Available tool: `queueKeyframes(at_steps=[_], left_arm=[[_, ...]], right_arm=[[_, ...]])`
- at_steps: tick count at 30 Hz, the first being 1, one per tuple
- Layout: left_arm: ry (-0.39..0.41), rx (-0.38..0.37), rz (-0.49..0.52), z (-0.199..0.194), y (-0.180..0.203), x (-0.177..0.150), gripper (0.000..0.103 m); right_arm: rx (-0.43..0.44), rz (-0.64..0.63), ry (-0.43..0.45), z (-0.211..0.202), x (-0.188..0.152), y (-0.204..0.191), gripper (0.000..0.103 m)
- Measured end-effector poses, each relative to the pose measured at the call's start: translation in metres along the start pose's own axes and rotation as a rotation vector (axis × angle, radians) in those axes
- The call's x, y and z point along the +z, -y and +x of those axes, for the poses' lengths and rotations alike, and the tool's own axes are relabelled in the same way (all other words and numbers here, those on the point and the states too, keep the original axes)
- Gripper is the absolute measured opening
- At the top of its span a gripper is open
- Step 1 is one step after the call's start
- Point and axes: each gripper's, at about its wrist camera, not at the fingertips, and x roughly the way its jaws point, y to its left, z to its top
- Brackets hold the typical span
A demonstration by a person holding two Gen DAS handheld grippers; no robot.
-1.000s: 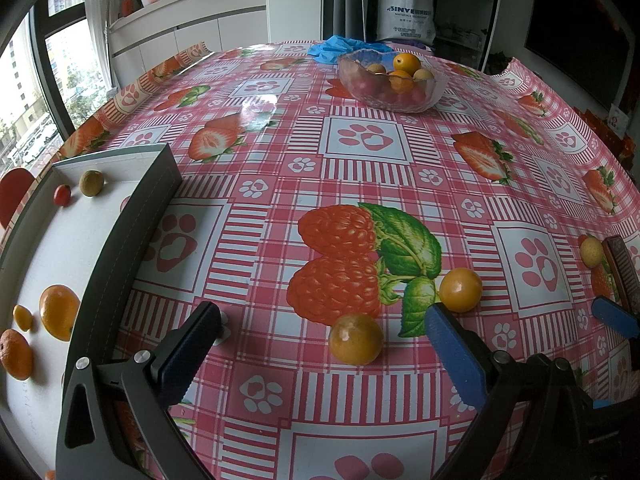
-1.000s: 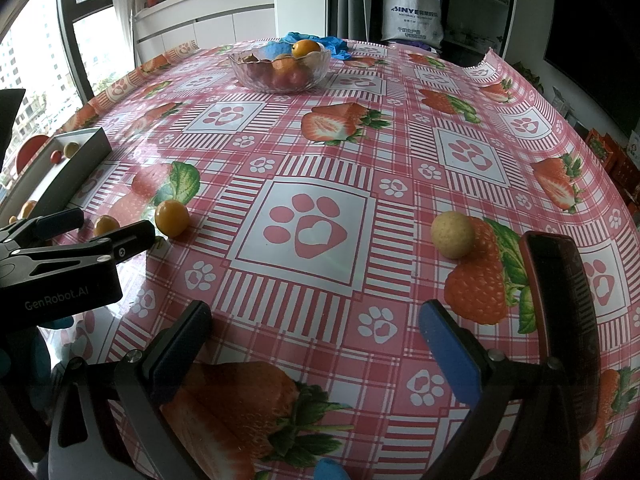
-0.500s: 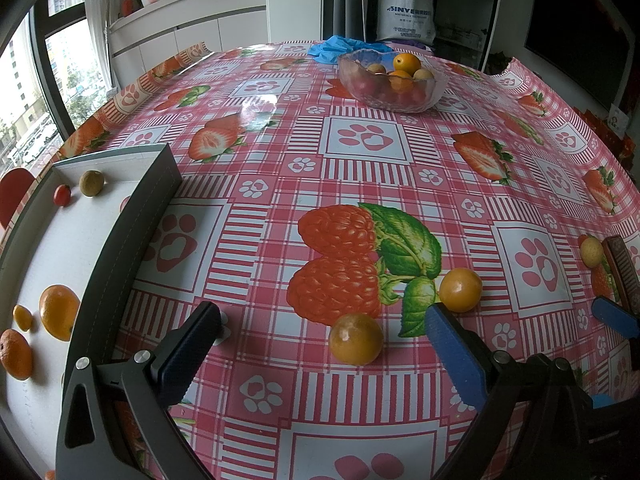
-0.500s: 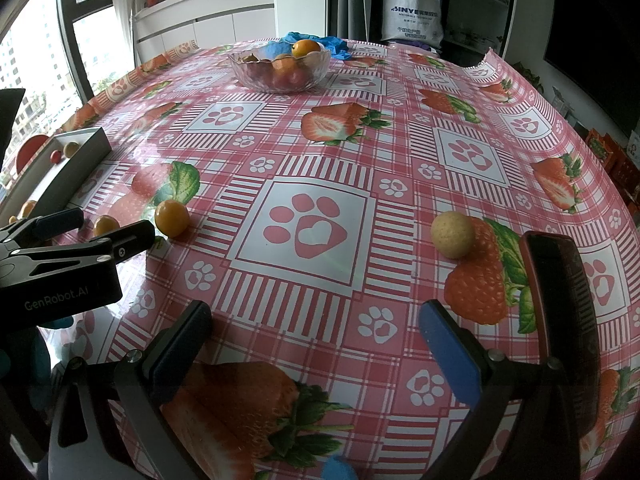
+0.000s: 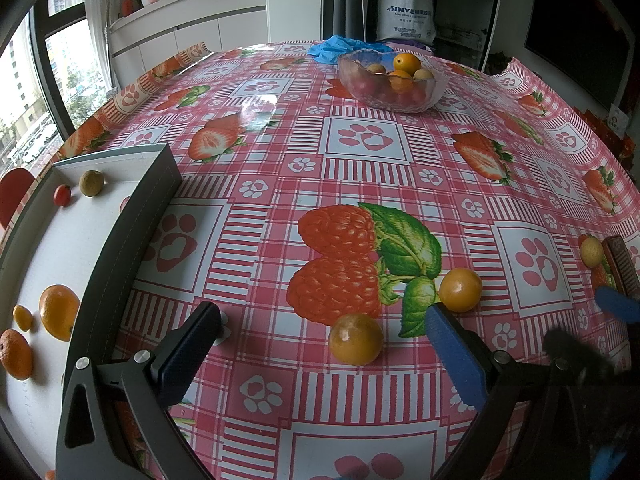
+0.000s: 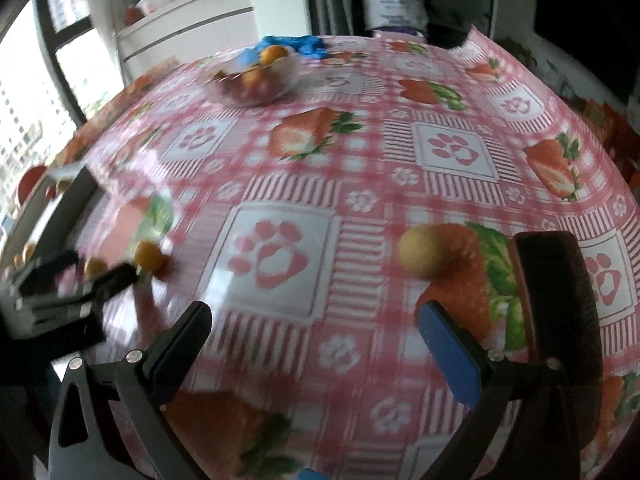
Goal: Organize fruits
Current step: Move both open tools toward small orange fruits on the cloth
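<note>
Three loose fruits (image 5: 355, 339), one glass bowl (image 5: 390, 80), one tray (image 5: 132, 216), two tongs (image 5: 320, 344).

Strawberry-print table (image 5: 360, 148), glass bowl (image 5: 390, 80), grey tray (image 5: 132, 216), loose fruits (image 5: 355, 339)

Left gripper (image 5: 322, 344) spread wide, orange fruit (image 5: 355, 339) between fingers, tray (image 5: 132, 216) left

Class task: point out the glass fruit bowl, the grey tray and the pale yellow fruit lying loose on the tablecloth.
glass fruit bowl (image 5: 362, 94), left wrist view, its clear front wall.
grey tray (image 5: 132, 236), left wrist view, its dark side wall.
pale yellow fruit (image 6: 422, 251), right wrist view, middle of its skin.
</note>
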Motion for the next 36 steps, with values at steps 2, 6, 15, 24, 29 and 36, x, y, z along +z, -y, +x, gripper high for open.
queueKeyframes(at_steps=[2, 6, 15, 24, 29, 36], left_arm=[[0.0, 0.0, 0.0, -0.001, -0.001, 0.0, 0.102], [0.0, -0.001, 0.0, 0.0, 0.0, 0.0, 0.102], [0.0, 0.0, 0.0, 0.0, 0.0, 0.0, 0.102], [0.016, 0.01, -0.025, -0.009, -0.003, -0.004, 0.076], [0.007, -0.067, -0.059, -0.019, -0.017, -0.003, 0.034], [0.028, -0.024, -0.013, -0.021, -0.006, -0.008, 0.035]], right_arm=[[-0.002, 0.01, -0.004, 0.004, 0.007, 0.001, 0.103], [-0.029, -0.006, 0.0, 0.013, 0.016, -0.001, 0.103], [-0.057, -0.039, 0.042, 0.01, 0.02, -0.004, 0.052], [0.12, 0.037, 0.006, -0.005, 0.013, 0.01, 0.009], [0.139, 0.043, 0.012, -0.015, 0.007, 0.016, 0.009], [0.099, 0.056, 0.018, -0.023, -0.003, 0.027, 0.062]])
